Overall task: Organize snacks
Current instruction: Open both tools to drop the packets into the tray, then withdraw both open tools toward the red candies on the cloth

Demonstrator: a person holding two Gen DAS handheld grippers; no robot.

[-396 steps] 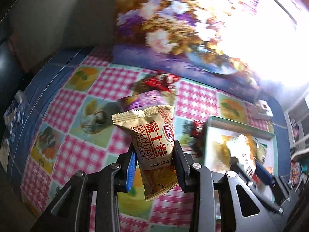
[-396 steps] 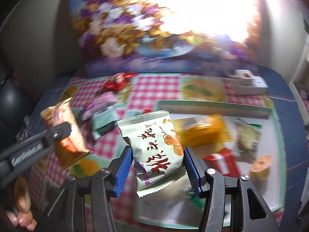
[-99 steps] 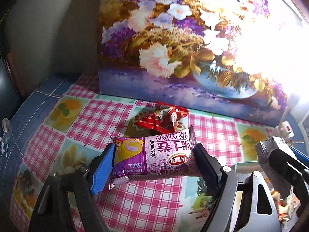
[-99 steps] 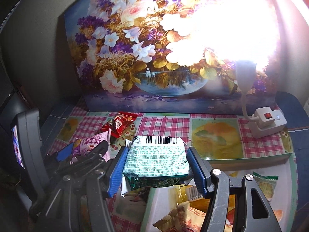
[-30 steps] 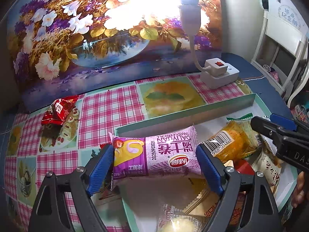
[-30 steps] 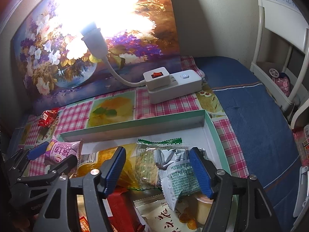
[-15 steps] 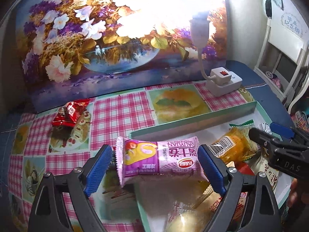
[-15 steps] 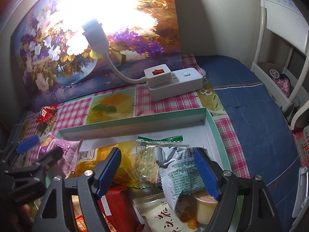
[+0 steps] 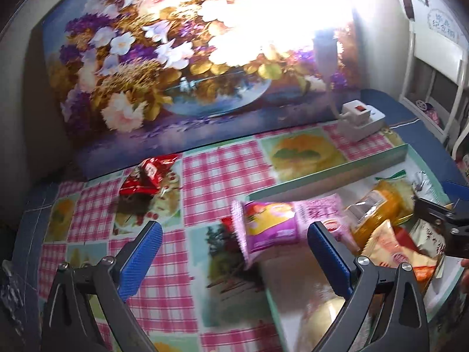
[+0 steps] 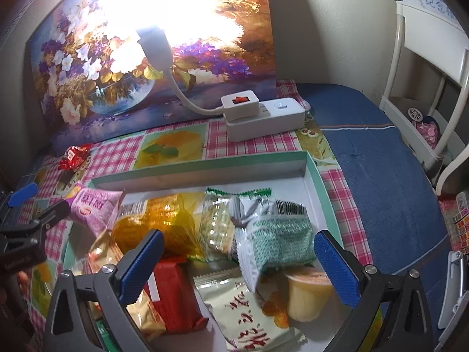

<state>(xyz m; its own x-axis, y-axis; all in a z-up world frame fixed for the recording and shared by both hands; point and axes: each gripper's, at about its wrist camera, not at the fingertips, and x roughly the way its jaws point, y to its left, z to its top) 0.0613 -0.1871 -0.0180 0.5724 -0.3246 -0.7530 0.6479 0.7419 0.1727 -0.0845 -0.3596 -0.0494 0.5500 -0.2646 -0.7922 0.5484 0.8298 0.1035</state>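
My left gripper (image 9: 234,249) is open and empty over the checked cloth, just left of the teal tray (image 9: 337,173). The purple Swiss-roll packet (image 9: 272,223) lies free across the tray's left rim; it also shows in the right wrist view (image 10: 93,208). My right gripper (image 10: 239,259) is open above the tray (image 10: 205,170), over the green-and-white packet (image 10: 278,234), which rests on several other snacks. A red packet (image 9: 149,173) lies on the cloth near the painting, also in the right wrist view (image 10: 73,155).
A flower painting (image 9: 176,73) stands along the back. A white power strip (image 10: 263,117) with a bright gooseneck lamp (image 10: 155,44) sits behind the tray. A white chair (image 10: 425,88) stands at the right, beside a blue cloth (image 10: 381,176).
My left gripper opened and let go of the purple packet, which dropped onto the tray's left rim; the gripper drew back left. My right gripper has opened wider above the green packet.
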